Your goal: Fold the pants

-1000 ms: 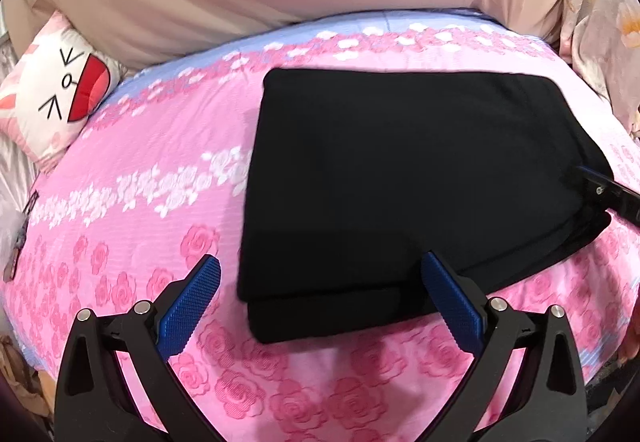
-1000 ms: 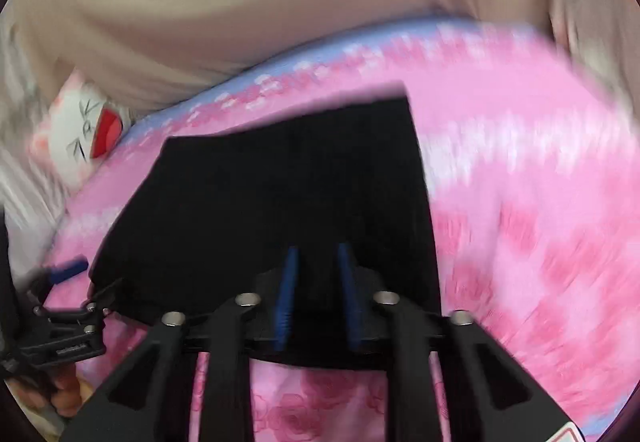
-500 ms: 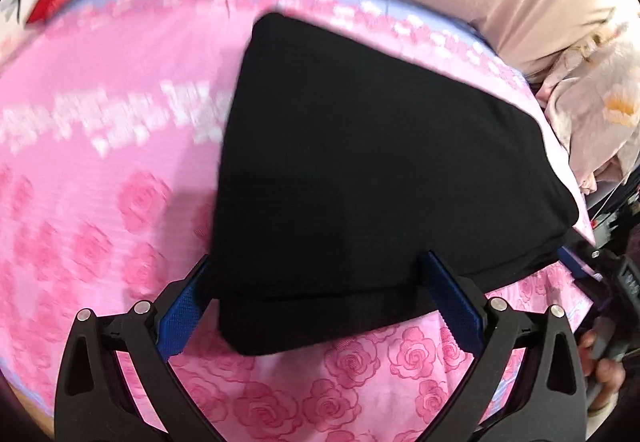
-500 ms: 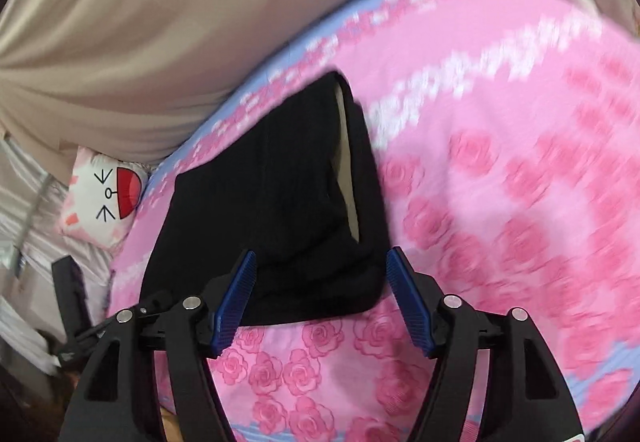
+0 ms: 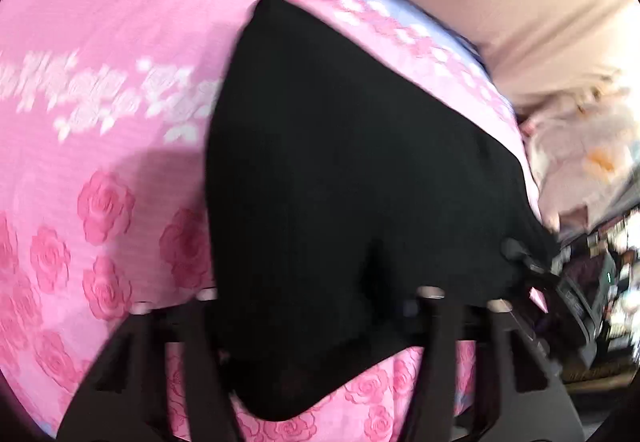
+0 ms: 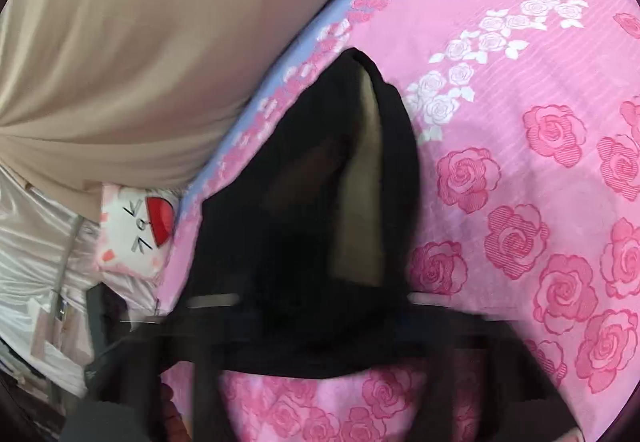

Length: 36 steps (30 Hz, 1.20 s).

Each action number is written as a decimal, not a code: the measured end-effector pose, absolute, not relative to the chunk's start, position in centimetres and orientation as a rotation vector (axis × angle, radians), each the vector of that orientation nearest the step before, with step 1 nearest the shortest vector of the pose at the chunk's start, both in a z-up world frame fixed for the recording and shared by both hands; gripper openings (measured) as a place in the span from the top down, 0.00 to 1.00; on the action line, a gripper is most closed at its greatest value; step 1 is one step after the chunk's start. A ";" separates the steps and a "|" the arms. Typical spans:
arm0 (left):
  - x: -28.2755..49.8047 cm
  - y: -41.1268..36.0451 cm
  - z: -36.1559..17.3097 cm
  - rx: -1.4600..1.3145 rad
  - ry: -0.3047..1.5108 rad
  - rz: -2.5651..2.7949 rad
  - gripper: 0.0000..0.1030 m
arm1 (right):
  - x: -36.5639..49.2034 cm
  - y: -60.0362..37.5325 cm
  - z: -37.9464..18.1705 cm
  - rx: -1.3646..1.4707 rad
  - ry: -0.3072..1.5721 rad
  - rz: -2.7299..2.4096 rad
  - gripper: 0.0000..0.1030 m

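The black folded pants [image 5: 340,142] lie on the pink rose bedsheet [image 5: 100,162]. My left gripper [image 5: 316,302] is at their near corner; its jaws are closing and the cloth bunches between the fingers, hiding the pads. In the right wrist view the pants [image 6: 288,202] run away from me, and a beige lining shows at their open edge. My right gripper [image 6: 316,306] is at their near end, jaws closing, with the black cloth draped over the fingertips. The right gripper's tip [image 5: 520,258] also shows at the pants' far right corner.
A beige cloth [image 6: 140,42] hangs behind the bed. A white cat-face pillow [image 6: 136,230] sits at the bed's left end. A pale floral cloth [image 5: 580,162] and dark clutter [image 5: 600,282] lie past the bed's right edge. Sheet [image 6: 520,122] spreads to the right.
Both grippers stood wide open around the pants' edges half a second ago; now the fingers have narrowed onto the cloth. The left view has swung and rolled closer to the near corner.
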State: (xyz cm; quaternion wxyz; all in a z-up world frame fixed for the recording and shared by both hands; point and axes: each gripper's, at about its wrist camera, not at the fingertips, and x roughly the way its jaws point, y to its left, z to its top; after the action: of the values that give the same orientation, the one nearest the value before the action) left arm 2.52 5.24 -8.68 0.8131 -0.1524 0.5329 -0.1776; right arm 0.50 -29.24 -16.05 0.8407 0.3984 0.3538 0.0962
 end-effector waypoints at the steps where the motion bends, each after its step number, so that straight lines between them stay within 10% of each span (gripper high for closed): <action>1: 2.0 5.3 -7.8 -0.303 1.119 -0.382 0.70 | 0.1 -29.0 -15.5 0.833 0.742 0.210 0.68; 8: -2.0 7.0 -7.0 -0.250 1.182 -0.445 0.67 | -5.8 -27.3 -15.0 0.775 0.793 0.240 0.65; 12: -2.4 7.5 -9.7 -0.222 1.189 -0.318 0.13 | -6.6 -28.8 -17.4 0.861 0.795 0.219 0.49; 15: -2.0 7.2 -9.8 -0.192 1.190 -0.261 0.04 | -6.2 -28.3 -17.1 0.817 0.821 0.208 0.42; 22: -0.8 5.9 -10.1 -0.186 1.198 -0.240 0.04 | -5.4 -26.2 -16.4 0.746 0.814 0.211 0.19; 36: -0.4 3.8 -10.1 -0.151 1.166 -0.241 0.04 | -5.3 -26.3 -16.5 0.707 0.797 0.200 0.16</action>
State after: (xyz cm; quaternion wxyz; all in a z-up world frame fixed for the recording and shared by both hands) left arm -0.41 3.80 -10.13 0.8254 -0.0709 0.5485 -0.1135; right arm -5.26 -26.25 -16.46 0.8568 0.3362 0.3792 0.0951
